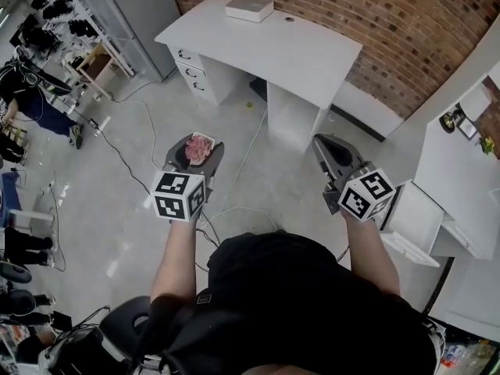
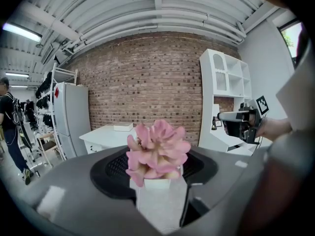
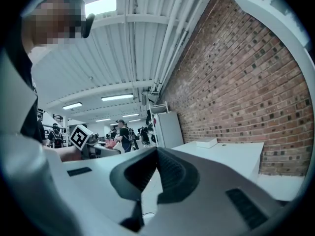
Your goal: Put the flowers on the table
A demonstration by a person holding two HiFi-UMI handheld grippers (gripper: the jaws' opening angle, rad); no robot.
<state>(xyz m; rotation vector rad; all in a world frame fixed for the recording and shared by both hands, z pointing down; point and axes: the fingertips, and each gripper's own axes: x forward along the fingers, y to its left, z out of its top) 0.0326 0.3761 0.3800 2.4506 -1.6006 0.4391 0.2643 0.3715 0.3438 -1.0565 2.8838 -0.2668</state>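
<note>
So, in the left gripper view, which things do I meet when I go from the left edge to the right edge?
From the left: person → cabinet → desk → flowers → shelf unit → right gripper.

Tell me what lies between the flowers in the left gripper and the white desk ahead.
In the head view, only grey floor with a thin cable trailing across it separates the flowers from the desk.
</note>
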